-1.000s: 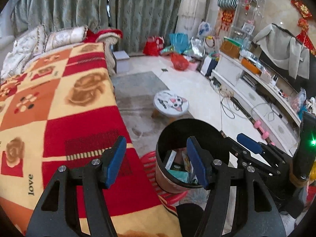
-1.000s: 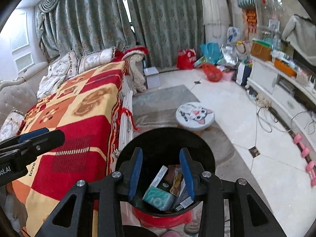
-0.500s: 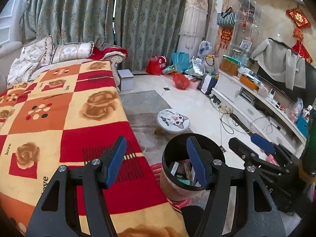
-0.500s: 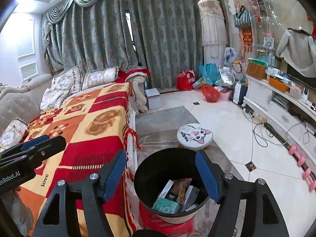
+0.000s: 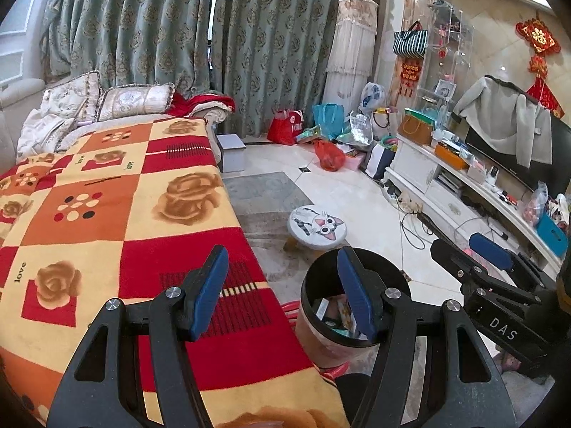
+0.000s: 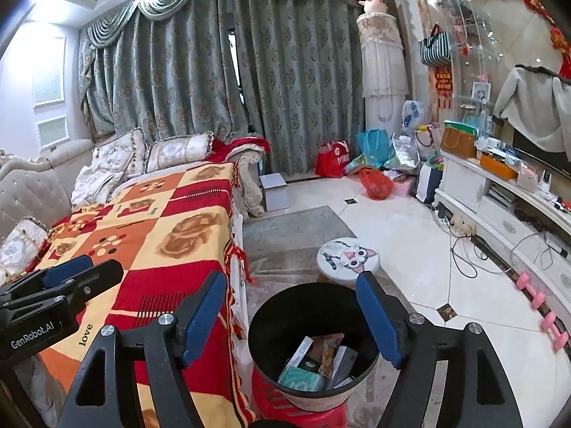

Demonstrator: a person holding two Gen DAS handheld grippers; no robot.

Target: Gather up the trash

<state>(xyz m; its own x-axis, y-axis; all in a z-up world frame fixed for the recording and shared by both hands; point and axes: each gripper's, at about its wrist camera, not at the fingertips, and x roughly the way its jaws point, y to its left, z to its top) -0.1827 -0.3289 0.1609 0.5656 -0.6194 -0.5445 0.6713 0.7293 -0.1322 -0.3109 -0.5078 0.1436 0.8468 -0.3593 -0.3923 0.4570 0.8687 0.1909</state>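
A: Report the scene from left to right.

B: A checked red and orange blanket (image 6: 150, 235) covers the sofa on the left. The left gripper (image 5: 282, 285) hangs over the blanket's near right edge. Its jaws are spread, with nothing between the pads.

A: Locate the trash.

B: The trash bin (image 6: 314, 349) stands on a red stool (image 6: 303, 415), just right of the sofa edge. Boxes and wrappers (image 6: 317, 360) lie inside it, at the bottom.

A: State the right gripper.

B: The right gripper (image 6: 291, 314) hangs above the bin. Its jaws are opening and stand wide apart. Nothing is between them; the pads frame the bin mouth.

A: Beyond the bin?

B: A cat-face stool (image 6: 348, 256) stands on the floor just behind it. Pink dumbbells (image 6: 542, 317) lie at the far right, beside the white cabinet (image 6: 499, 214).
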